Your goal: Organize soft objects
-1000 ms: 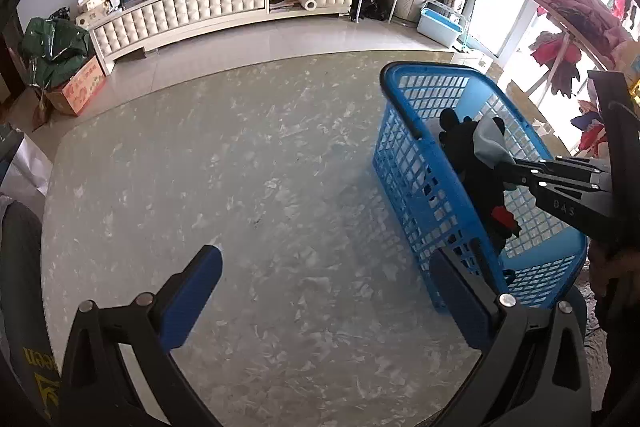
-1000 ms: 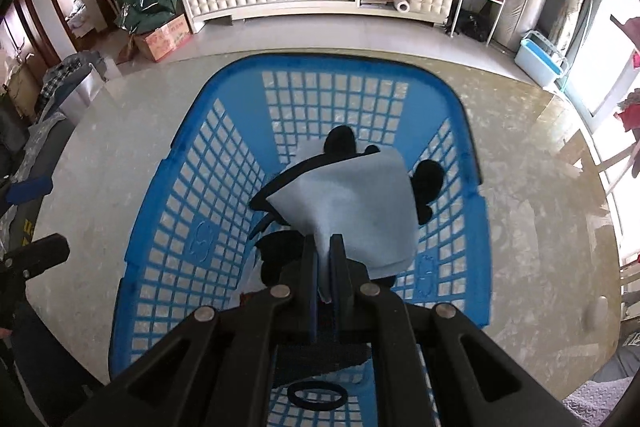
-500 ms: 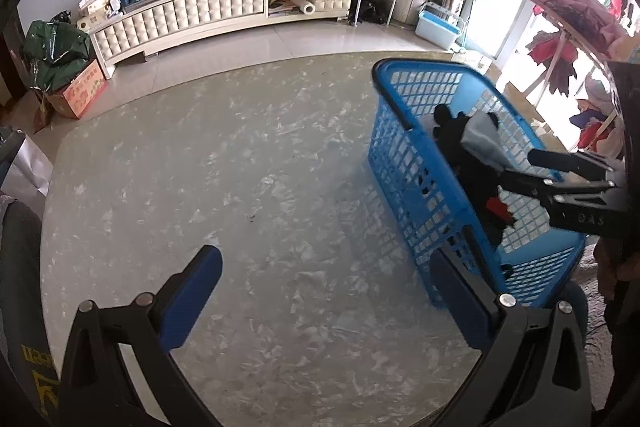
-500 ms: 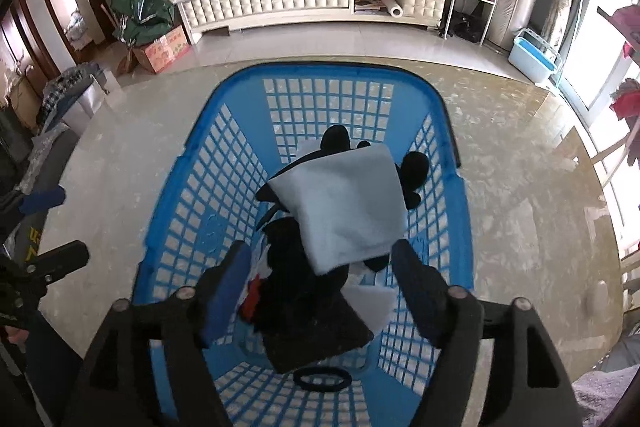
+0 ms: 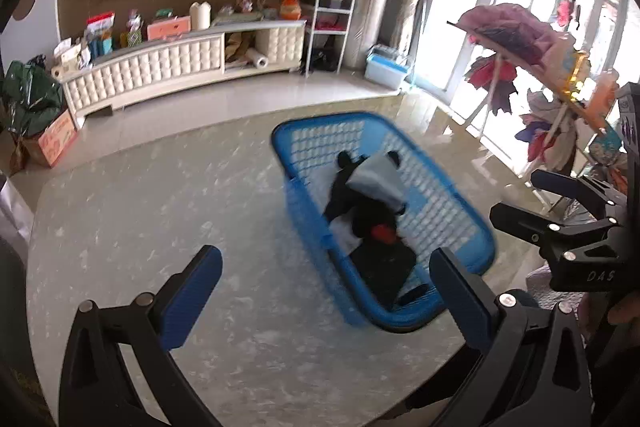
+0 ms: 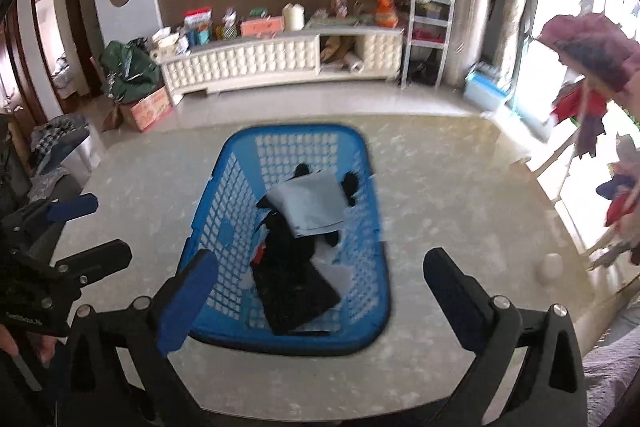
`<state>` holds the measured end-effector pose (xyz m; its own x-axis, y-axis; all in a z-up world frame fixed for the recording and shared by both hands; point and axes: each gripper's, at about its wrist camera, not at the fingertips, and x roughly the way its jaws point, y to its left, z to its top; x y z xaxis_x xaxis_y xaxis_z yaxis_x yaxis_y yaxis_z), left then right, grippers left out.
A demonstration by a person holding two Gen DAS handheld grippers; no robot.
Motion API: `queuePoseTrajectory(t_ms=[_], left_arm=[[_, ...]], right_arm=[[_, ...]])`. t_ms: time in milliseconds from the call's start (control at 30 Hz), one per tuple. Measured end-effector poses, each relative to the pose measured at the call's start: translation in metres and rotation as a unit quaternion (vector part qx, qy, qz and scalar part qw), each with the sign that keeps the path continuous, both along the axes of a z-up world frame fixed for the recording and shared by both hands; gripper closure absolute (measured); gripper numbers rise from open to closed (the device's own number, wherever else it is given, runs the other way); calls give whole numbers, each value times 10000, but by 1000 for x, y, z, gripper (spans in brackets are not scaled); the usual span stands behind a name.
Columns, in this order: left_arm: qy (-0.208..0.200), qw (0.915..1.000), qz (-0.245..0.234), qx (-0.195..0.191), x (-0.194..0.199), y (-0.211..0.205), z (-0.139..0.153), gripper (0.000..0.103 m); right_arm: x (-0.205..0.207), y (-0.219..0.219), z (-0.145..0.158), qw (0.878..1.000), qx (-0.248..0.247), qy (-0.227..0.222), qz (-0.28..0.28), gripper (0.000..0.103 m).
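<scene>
A blue plastic basket (image 6: 362,337) stands on the marble table and also shows in the left wrist view (image 5: 478,245). In it lie a pale blue cloth (image 6: 310,205) on top of black soft items (image 6: 294,291); the cloth (image 5: 378,181) and the black items (image 5: 380,261) show there too. My right gripper (image 6: 322,291) is open and empty, held above the basket's near end. My left gripper (image 5: 328,295) is open and empty over the table, left of the basket. The right gripper's fingers (image 5: 560,187) show at the right edge of the left wrist view.
The marble table (image 6: 460,187) has a rounded edge near me. A small white object (image 6: 551,267) lies at its right side. A white cabinet (image 6: 280,61) stands at the back wall, a drying rack with clothes (image 5: 532,67) stands to the right.
My right gripper opened and let go of the pale blue cloth, which now lies in the basket. Both grippers pulled back and up from the basket.
</scene>
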<state>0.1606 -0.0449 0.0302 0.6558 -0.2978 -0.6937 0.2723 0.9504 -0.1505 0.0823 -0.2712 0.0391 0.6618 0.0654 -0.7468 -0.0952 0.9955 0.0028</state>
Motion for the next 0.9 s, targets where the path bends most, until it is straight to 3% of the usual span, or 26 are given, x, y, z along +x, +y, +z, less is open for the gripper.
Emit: queuePoseTrajectory(t_ms=[433,900], left_arm=[[-663,9976,-175,133,-45,-25,45,0],[-790,9958,-427,178,-64,-40,51,0]], right_arm=[[-45,0,27,9980,56,-544,-313,0],[-60,3,28,9977,62,-577,-340,0]])
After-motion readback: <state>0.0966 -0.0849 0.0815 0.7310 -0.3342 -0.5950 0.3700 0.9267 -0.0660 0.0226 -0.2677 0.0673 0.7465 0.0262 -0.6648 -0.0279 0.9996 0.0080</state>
